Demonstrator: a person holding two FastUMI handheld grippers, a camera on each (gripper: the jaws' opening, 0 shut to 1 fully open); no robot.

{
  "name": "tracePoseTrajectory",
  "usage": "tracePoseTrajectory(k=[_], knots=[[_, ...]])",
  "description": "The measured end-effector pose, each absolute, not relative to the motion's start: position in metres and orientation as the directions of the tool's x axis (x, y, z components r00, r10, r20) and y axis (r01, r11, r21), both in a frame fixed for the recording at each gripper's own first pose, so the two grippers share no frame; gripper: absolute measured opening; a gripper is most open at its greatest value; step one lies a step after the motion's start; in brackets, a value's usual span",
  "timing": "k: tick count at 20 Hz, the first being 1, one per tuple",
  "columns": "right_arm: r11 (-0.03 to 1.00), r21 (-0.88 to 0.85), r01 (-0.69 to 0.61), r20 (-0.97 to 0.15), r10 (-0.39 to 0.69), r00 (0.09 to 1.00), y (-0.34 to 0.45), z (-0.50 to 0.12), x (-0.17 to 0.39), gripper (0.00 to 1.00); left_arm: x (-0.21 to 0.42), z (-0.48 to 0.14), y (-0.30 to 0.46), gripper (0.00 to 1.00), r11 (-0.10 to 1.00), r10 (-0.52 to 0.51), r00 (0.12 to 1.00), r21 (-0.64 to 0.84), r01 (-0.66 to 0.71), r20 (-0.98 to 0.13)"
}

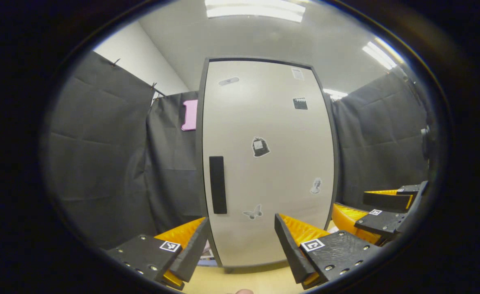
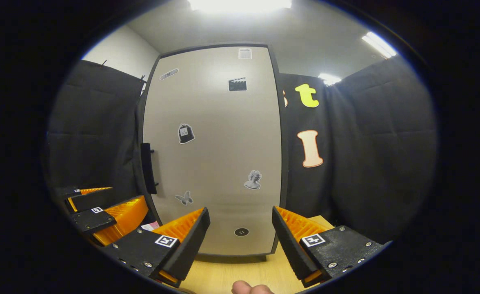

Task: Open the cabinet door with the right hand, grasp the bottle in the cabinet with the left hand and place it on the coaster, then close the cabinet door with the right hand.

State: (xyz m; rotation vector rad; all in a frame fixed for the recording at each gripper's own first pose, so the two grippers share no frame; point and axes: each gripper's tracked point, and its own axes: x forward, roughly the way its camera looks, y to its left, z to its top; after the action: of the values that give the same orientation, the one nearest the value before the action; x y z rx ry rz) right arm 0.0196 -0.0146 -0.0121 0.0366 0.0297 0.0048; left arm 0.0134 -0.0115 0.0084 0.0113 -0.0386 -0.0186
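we find the cabinet door (image 1: 264,163) closed at frame centre, left gripper (image 1: 240,241) and right gripper (image 2: 240,232) both wide, holding nothing.

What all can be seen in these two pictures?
Cabinet door: one, light grey with a dark edge, shut, straight ahead.
Handle: one, black, upright bar on the door's left side.
Stickers: several, black and grey, scattered over the door.
Table: one, light wood, under the cabinet.
Round dark disc: one, low against the door; what it is I cannot tell.
Ceiling lights: a few, white, overhead.
Left gripper: one, open, empty, facing the door.
Right gripper: one, open, empty, facing the door.
Fingertip: one, at the bottom edge.
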Motion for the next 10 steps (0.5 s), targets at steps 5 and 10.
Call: tracePoseTrajectory(k=[5,10], knots=[[0.999,0.029,-0.039,-0.013,0.04,0.999,-0.001,-0.001,0.035,0.94,0.002,0.003,0.006,0.9,1.0,-0.013,0.999,0.029,0.012,0.036],[0.988,0.064,-0.137,0.018,0.137,0.99,0.051,0.026,0.07,0.94,-0.034,-0.016,0.046,0.91,0.996,0.051,0.999,0.067,-0.052,0.016]])
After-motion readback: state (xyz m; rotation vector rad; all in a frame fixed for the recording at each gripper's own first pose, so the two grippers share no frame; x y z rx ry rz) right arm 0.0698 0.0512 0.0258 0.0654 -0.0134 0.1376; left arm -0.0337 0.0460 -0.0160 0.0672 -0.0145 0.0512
